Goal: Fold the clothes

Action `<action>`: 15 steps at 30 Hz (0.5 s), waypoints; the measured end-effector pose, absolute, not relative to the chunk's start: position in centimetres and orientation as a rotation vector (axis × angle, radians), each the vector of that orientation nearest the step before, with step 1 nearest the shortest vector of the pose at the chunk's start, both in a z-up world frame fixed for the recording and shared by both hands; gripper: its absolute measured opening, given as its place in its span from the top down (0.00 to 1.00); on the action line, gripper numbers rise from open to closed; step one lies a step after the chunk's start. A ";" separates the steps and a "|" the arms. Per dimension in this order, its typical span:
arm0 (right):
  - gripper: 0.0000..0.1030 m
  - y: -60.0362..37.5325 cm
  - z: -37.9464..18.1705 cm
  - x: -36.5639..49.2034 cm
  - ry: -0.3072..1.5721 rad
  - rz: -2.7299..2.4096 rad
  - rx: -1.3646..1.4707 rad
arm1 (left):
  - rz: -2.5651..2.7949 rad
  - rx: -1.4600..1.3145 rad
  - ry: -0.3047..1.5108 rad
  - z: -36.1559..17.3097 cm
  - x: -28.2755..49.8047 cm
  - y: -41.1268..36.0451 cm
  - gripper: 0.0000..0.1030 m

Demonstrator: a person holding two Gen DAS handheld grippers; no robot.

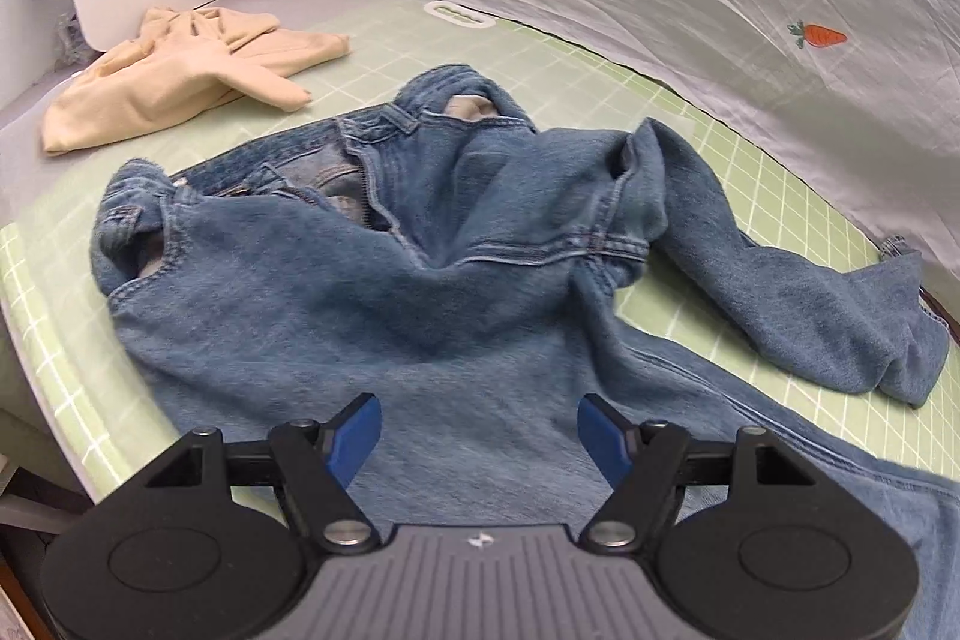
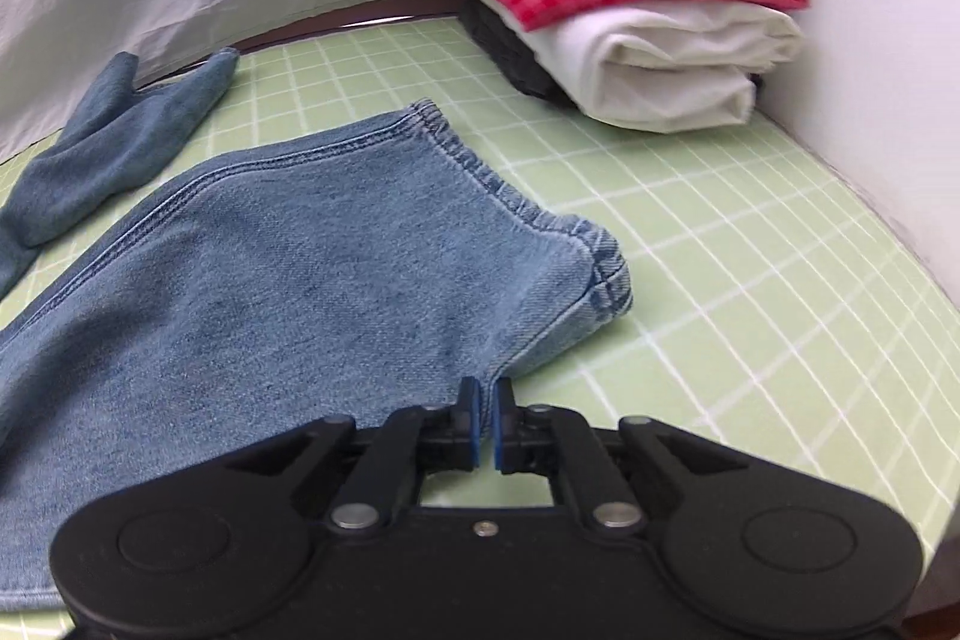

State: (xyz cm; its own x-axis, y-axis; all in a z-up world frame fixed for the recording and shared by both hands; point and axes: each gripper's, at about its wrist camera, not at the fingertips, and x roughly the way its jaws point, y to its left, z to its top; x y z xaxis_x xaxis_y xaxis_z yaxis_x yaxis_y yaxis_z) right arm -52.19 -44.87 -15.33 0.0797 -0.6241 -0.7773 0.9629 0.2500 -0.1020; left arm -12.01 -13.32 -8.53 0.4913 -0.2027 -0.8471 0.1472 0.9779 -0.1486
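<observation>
Jeans rumpled on our green surface.
Our left gripper hovers fingers apart above denim; right gripper fingers closed, holding nothing.

The jeans run out past the bottom right edge of the left wrist view, so that leg's end is unseen there. In the right wrist view the gripper body covers the leg's near edge. The stack of folded clothes is blurred and cut off at the top.
</observation>
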 end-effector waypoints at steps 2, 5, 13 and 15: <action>0.96 -44.6 -15.3 -54.1 0.828 -1.320 0.536 | -0.168 -0.075 1.032 -8.4 -11.7 -11.4 0.29; 0.96 -44.1 -15.4 -55.4 0.834 -1.369 0.557 | -0.094 -0.107 1.044 -8.7 -10.7 -7.9 0.28; 0.96 -42.4 -15.5 -53.3 0.878 -1.420 0.527 | 0.052 -0.142 1.082 -10.8 -7.0 0.5 0.28; 0.96 -42.1 -15.6 -52.7 0.885 -1.428 0.516 | 0.051 -0.154 1.092 -11.6 -5.8 1.7 0.28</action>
State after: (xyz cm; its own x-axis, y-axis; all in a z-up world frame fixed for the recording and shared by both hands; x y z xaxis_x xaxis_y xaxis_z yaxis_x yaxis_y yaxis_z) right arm -52.69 -42.11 -15.58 -0.0837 -0.6230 -0.7777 0.9737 0.1148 -0.1968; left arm -5.77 1.74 -11.56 0.4603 -0.0348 -0.8871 -0.1168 0.9882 -0.0994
